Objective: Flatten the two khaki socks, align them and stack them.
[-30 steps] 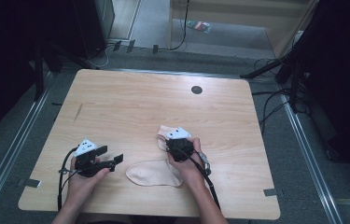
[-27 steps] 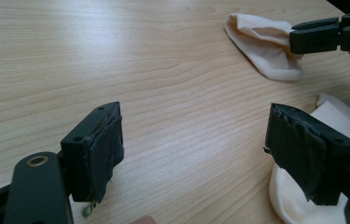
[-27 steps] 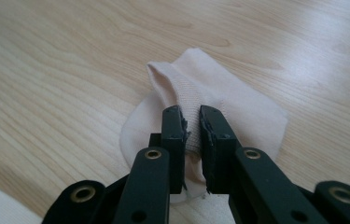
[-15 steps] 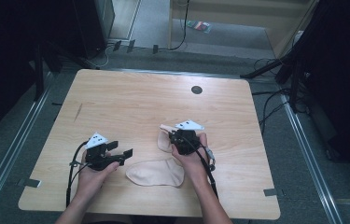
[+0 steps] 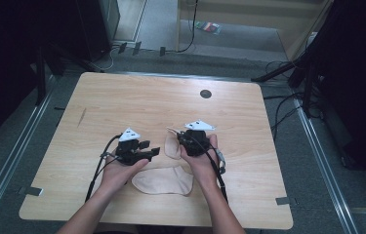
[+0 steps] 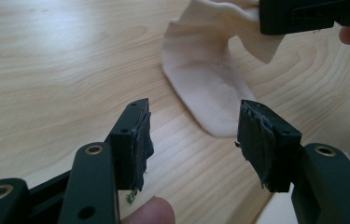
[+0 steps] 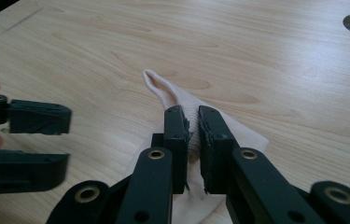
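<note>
**Sock pinched by right gripper, left one idle**

High view: wooden table [image 5: 122,102], beige sock [image 5: 163,179] lying btwn the person's wrists, one end lifted up to the right gripper [image 5: 183,141]. Left gripper [image 5: 153,148] sits just beside it.

Left gripper view: jaws spread wide, nothing btwn them; sock [image 6: 205,88] ahead on table.

Right gripper view: jaws pressed together on the sock [image 7: 182,105], fabric folded up btwn them.

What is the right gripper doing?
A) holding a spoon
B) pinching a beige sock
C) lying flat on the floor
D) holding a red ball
B: in the right gripper view, the right gripper has its jaws closed on the beige sock, lifting part of it off the wooden table.
</note>
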### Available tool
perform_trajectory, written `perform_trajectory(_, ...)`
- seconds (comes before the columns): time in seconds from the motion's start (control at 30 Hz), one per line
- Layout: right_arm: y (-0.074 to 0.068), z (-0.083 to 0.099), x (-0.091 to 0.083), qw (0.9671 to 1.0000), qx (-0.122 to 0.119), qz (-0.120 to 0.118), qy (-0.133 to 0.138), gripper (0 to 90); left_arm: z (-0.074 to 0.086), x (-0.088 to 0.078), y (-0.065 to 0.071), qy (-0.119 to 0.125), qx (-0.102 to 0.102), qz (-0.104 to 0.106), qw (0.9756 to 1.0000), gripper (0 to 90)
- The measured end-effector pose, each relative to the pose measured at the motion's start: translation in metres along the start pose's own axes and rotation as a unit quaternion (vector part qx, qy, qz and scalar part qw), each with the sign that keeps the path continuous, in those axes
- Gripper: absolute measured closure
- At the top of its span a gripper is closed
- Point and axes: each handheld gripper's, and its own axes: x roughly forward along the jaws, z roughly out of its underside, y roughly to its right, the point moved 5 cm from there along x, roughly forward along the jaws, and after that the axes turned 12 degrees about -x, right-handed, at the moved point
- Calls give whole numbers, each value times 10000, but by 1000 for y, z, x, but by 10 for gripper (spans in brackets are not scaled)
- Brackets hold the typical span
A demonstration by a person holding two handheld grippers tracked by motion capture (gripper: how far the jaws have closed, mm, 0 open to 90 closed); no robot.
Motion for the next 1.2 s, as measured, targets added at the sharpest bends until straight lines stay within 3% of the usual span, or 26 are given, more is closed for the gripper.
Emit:
perform_trajectory(0.17,1,1,1,10000,7,0,-30,830,-2,21,17,-125,219,-132,9996,435)
perform_trajectory(0.3,2,2,1,10000,23,-6,-75,830,-1,37,29,-220,586,-360,9974,444)
perform_trajectory(0.43,3,2,1,10000,32,-11,-80,830,0,49,32,-433,672,-525,9954,488)
perform_trajectory(0.57,4,2,0,10000,48,7,-49,830,3,56,33,-495,660,-682,9943,547)
perform_trajectory(0.7,6,2,-1,10000,51,29,-61,831,5,58,33,-467,1027,-940,9892,645)
perform_trajectory(0.77,6,3,-2,10000,63,32,-71,831,5,57,33,-481,996,-935,9895,704)
perform_trajectory(0.87,7,3,-3,9999,74,50,-67,831,3,55,30,-540,910,-958,9898,868)
perform_trajectory(0.93,7,2,-4,9999,63,91,-8,833,2,53,27,-624,905,-1087,9880,888)
perform_trajectory(1.13,10,-1,-11,9997,68,212,115,836,-3,43,18,-709,677,-1012,9900,896)
perform_trajectory(1.2,13,0,-12,9996,78,232,117,836,-6,37,16,-723,495,-835,9926,897)
